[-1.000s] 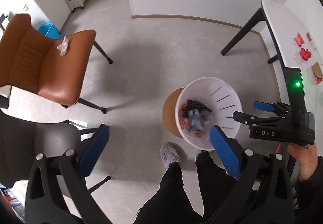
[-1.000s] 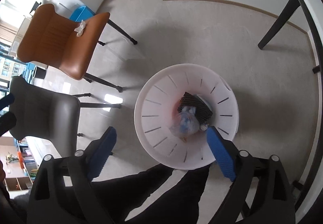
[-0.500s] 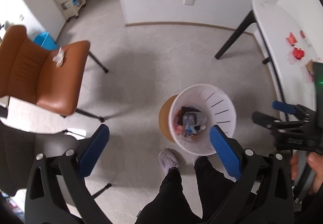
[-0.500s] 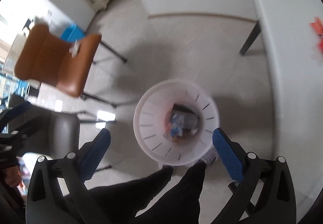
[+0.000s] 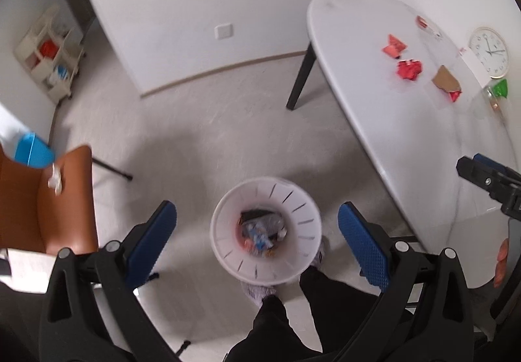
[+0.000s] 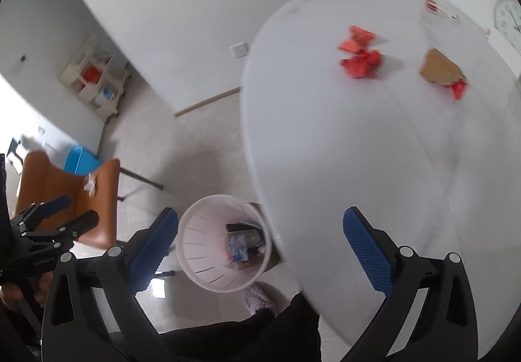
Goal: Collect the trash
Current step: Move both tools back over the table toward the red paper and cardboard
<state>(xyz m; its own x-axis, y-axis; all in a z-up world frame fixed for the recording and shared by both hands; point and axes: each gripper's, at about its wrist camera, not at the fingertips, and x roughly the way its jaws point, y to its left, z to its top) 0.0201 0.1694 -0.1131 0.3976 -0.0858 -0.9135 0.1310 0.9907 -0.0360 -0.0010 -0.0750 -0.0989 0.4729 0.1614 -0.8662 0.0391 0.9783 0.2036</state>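
The left gripper [image 5: 257, 231] hangs over the floor with its blue-padded jaws spread wide and nothing between them; straight below it stands the white slotted wastebasket [image 5: 265, 195], holding a heap of wrappers and dark scraps [image 5: 262, 231]. The right gripper [image 6: 260, 241] is likewise spread wide and empty, poised over the near edge of the white oval table [image 6: 358, 150].

On the table lie the remaining bits of rubbish: a flat red wrapper [image 6: 356, 37], a crumpled red wrapper [image 6: 361, 64] just beside it, and farther right a torn piece of brown cardboard [image 6: 438, 70] with a small red scrap [image 6: 458, 89] touching its corner. A crumpled white tissue [image 5: 55, 179] sits on the seat of the tan leather chair [image 5: 39, 212].

A round wall clock [image 5: 490, 51] leans at the table's far side. The lettering on the left gripper's body, seen from the right wrist, is too blurred to read.
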